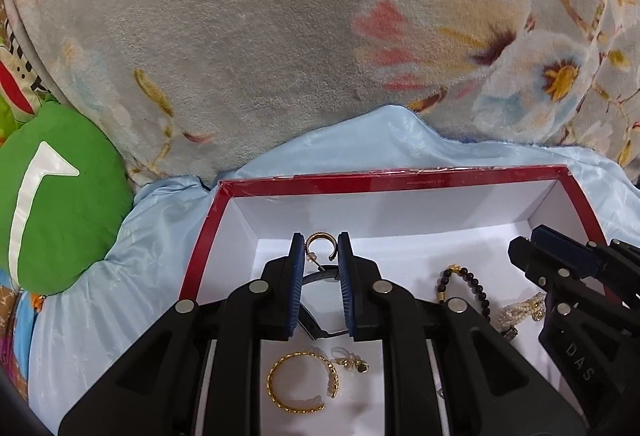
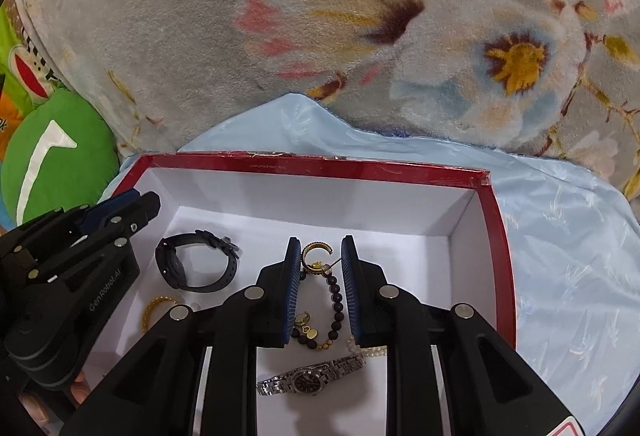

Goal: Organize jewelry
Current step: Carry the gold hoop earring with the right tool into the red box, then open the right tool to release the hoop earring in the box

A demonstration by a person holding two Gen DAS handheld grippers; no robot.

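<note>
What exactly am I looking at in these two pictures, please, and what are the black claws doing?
They are hand-held two-finger grippers, one in each of a person's hands, each with a camera looking along its fingers. In the left camera's picture the left gripper pinches a small gold hoop earring. In the right camera's picture the right gripper pinches its own gold hoop earring. Both hang over a red-rimmed box with a white inside, resting on pale blue cloth. Inside lie a black watch, a silver watch, a dark bead bracelet, a gold bangle and pearls.
</note>
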